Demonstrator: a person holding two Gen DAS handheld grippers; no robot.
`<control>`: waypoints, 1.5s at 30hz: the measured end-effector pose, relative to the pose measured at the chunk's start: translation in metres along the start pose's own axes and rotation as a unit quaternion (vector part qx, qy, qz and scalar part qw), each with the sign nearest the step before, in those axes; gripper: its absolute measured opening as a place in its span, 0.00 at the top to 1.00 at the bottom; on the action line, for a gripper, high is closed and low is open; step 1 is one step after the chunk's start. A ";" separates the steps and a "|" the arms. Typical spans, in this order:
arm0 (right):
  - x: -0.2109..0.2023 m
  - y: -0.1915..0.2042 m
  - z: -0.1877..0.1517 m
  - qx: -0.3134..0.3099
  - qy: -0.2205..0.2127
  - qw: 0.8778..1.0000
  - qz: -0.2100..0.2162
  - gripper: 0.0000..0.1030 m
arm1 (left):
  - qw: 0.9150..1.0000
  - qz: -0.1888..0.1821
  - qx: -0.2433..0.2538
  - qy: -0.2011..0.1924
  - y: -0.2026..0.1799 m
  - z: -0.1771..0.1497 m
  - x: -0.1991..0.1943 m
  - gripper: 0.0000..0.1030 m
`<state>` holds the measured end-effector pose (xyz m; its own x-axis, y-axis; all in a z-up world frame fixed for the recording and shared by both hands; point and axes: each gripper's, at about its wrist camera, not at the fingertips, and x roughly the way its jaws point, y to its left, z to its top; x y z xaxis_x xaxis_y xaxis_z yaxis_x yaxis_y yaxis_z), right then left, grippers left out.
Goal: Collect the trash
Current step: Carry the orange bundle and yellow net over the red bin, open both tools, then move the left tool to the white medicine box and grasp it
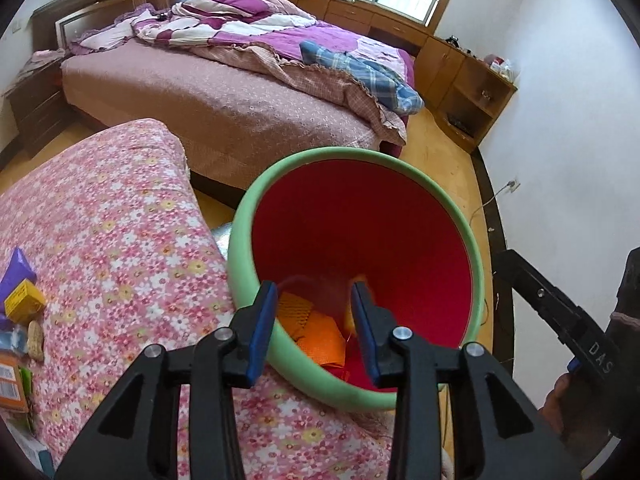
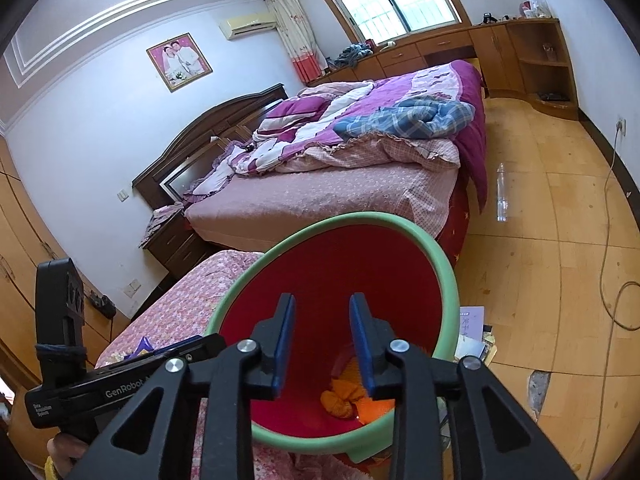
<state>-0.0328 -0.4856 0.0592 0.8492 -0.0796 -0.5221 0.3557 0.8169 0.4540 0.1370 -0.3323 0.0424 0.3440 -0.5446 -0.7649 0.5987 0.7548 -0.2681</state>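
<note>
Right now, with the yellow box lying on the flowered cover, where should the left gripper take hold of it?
Grip the yellow box across its two long flat sides, coming from above. It lies tilted against the purple wrapper, so approach from its open right side, away from the peanut.

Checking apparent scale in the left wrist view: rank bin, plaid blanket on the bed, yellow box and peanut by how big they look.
1. Bin, inflated by nearness.
2. Plaid blanket, farther off.
3. Yellow box.
4. Peanut.

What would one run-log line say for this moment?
left gripper: open, empty | right gripper: open, empty | both over bin | orange trash inside | scraps left on floral cover
</note>
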 end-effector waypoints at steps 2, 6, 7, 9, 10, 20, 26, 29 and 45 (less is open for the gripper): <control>-0.001 0.001 0.001 0.001 -0.002 1.000 0.001 0.64 | 1.000 0.000 -0.006 -0.003 0.004 -0.003 -0.007 0.63; -0.010 0.007 -0.003 0.003 -0.004 1.000 0.006 0.59 | 1.000 0.004 -0.014 -0.015 0.012 -0.008 -0.023 0.63; -0.012 0.009 -0.003 0.004 -0.004 1.000 0.010 0.59 | 1.000 0.008 -0.016 -0.021 0.015 -0.010 -0.029 0.63; -0.016 0.013 -0.006 0.004 -0.002 1.000 0.015 0.58 | 0.999 0.018 -0.023 -0.025 0.019 -0.012 -0.035 0.63; -0.018 0.015 -0.007 0.003 -0.002 1.000 0.018 0.58 | 0.999 0.022 -0.028 -0.028 0.023 -0.014 -0.039 0.63; -0.034 0.057 -0.026 -0.017 0.007 0.999 0.047 0.52 | 0.995 0.046 -0.066 -0.059 0.061 -0.038 -0.095 0.63; -0.045 0.094 -0.036 -0.040 0.005 0.997 0.071 0.52 | 0.990 0.062 -0.091 -0.086 0.089 -0.056 -0.133 0.63; -0.046 0.112 -0.041 -0.049 0.011 0.995 0.082 0.51 | 0.988 0.069 -0.101 -0.094 0.105 -0.065 -0.152 0.63; -0.038 0.189 -0.091 -0.107 0.076 0.987 0.093 0.37 | 0.970 0.135 -0.166 -0.119 0.179 -0.124 -0.212 0.58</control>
<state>-0.0335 -0.2763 0.0997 0.8178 0.1565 -0.5538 0.0949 0.9125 0.3980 0.0818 -0.0366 0.0840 0.6363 -0.3501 -0.6874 0.2112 0.9361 -0.2812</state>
